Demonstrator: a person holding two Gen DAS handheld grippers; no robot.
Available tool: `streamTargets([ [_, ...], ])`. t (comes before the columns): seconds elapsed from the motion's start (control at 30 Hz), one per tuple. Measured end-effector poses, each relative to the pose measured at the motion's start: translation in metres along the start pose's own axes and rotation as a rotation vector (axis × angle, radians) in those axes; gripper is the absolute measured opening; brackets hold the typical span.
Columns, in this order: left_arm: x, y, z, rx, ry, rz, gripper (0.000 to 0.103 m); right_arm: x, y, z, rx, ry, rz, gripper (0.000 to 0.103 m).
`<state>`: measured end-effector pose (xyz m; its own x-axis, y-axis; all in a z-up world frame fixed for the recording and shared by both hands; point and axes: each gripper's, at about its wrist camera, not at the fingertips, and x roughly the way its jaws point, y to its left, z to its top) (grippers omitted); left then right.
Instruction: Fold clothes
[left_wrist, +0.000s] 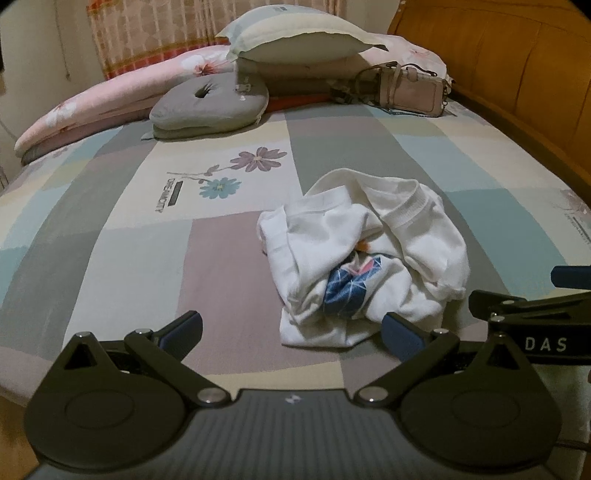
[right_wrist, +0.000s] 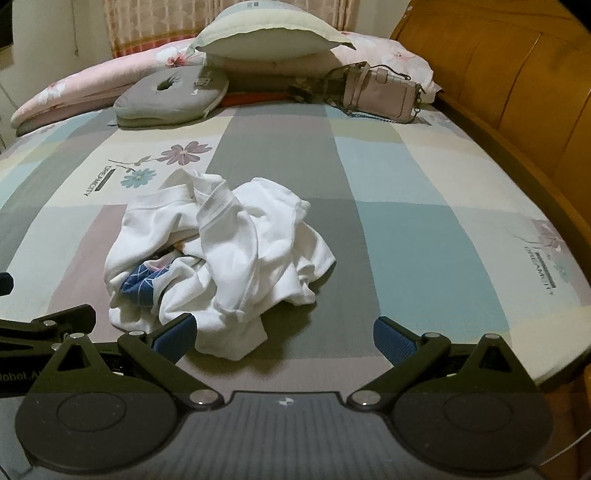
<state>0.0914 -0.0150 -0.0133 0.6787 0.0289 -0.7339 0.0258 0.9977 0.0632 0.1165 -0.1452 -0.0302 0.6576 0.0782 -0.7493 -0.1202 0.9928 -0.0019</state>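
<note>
The white shirt (left_wrist: 364, 266) lay crumpled in a heap on the bed (left_wrist: 229, 258), blue print showing in its folds. The left gripper (left_wrist: 291, 332) hung just short of it, fingers (left_wrist: 183, 330) spread wide and holding nothing. The right gripper (right_wrist: 284, 336) sat beside it, fingers (right_wrist: 391, 338) spread too, the heap's near edge between them. Pillows (left_wrist: 291, 33) and a handbag (left_wrist: 415, 92) sat at the bed's far side.

White shirt (left_wrist: 364, 258) soft matt cloth; headboard (left_wrist: 517, 66) glossy wood.
</note>
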Motion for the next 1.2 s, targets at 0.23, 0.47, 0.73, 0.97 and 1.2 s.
streamTargets([
  [0.23, 0.025, 0.005, 0.014, 0.001, 0.015, 0.003, 0.102, 0.022, -0.005, 0.003, 0.005, 0.028, 0.022, 0.103],
  [0.47, 0.062, 0.001, 0.025, 0.026, 0.042, -0.003, 0.102, 0.045, -0.003, 0.014, -0.010, 0.027, 0.047, 0.103],
  [0.73, 0.102, -0.007, 0.024, 0.081, 0.042, -0.032, 0.102, 0.082, 0.003, 0.014, -0.060, 0.049, 0.069, 0.103],
  [0.97, 0.114, -0.003, 0.018, 0.110, 0.011, -0.116, 0.103, 0.099, -0.010, 0.002, -0.043, 0.022, 0.146, 0.103],
  [1.2, 0.118, 0.000, 0.016, 0.110, 0.009, -0.152, 0.103, 0.095, -0.014, -0.005, -0.086, -0.023, 0.179, 0.103],
])
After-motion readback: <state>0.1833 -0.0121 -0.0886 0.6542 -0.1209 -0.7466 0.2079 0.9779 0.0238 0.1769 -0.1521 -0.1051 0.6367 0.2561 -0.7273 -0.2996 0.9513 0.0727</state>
